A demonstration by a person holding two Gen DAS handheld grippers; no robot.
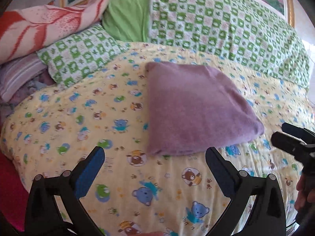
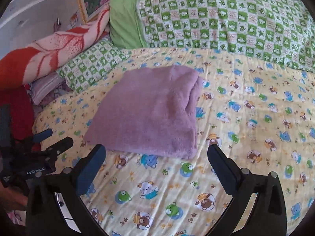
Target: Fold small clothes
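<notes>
A folded purple garment (image 1: 195, 108) lies flat on the yellow bear-print bedsheet (image 1: 82, 118); in the right wrist view the same purple garment (image 2: 153, 114) shows a fold along its right side. My left gripper (image 1: 155, 155) stands open just short of the garment's near edge, nothing between its fingers. My right gripper (image 2: 157, 155) is open too, with the garment's near edge just beyond its fingertips and untouched. In the left wrist view the right gripper (image 1: 289, 137) appears at the right edge, and in the right wrist view the left gripper (image 2: 53, 139) at the left, held by a hand.
A green checked quilt (image 1: 226, 23) and a green pillow (image 1: 126, 13) lie at the back of the bed. An orange and pink blanket (image 1: 39, 25) and a checked pillow (image 1: 78, 53) are piled at the left. The yellow bedsheet (image 2: 256, 118) stretches to the right of the garment.
</notes>
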